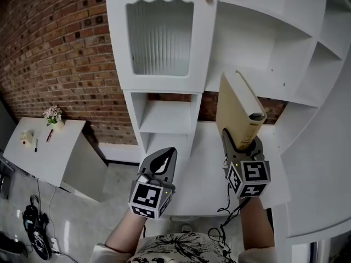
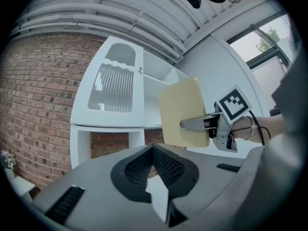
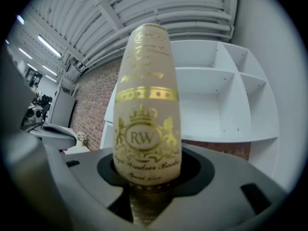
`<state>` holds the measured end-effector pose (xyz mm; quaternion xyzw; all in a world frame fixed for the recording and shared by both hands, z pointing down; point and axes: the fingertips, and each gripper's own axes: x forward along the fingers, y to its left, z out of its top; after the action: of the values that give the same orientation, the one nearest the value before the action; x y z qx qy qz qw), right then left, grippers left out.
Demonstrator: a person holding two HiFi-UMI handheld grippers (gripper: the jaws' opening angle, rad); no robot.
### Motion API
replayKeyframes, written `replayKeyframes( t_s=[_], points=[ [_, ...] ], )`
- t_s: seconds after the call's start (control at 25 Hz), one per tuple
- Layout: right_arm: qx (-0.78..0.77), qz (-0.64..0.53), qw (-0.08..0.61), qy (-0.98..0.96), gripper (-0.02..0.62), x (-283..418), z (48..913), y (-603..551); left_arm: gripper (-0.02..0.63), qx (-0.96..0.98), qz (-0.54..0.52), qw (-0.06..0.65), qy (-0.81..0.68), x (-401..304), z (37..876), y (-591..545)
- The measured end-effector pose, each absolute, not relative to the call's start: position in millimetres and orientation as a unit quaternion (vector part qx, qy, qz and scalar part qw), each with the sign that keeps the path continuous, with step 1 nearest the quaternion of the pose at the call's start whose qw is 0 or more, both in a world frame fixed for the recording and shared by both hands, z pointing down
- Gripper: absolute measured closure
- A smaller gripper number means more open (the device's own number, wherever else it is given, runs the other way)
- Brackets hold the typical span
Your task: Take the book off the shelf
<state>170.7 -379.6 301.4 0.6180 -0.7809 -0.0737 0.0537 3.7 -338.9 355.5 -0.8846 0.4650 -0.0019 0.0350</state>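
Note:
A cream book (image 1: 238, 111) with gold print on its spine is held upright and tilted in the air, in front of the white shelf unit (image 1: 263, 48) and clear of its boards. My right gripper (image 1: 242, 145) is shut on the book's lower end. In the right gripper view the spine (image 3: 147, 109) fills the middle between the jaws. The left gripper view shows the book's cover (image 2: 180, 112) with a right finger across it. My left gripper (image 1: 163, 159) hangs lower and to the left, shut with nothing in it, its pads (image 2: 163, 165) meeting.
A white cabinet door with ribbed glass (image 1: 160, 37) stands left of the open shelves, with small cubbies (image 1: 164, 116) below it. A white desk top (image 1: 205, 174) lies under the shelves. A brick wall (image 1: 60, 53) runs behind. A small white table (image 1: 44, 147) with a flower pot (image 1: 53, 115) is at the far left.

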Motion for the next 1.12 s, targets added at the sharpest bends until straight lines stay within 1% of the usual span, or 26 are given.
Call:
replayKeyframes(
  t_s=[0.24, 0.44, 1.12],
  points=[
    [0.605, -0.024, 0.041, -0.795, 0.377, 161, 364, -351, 0.604, -0.880, 0.007, 0.032, 0.473, -4, 364, -329],
    [0.600, 0.007, 0.036, -0.799, 0.377, 157, 399, -334, 0.604, -0.881, -0.002, 0.021, 0.473, -3, 377, -321],
    [0.594, 0.018, 0.033, -0.804, 0.379, 168, 409, -323, 0.604, -0.877, -0.001, 0.013, 0.481, 14, 387, -322]
  ],
)
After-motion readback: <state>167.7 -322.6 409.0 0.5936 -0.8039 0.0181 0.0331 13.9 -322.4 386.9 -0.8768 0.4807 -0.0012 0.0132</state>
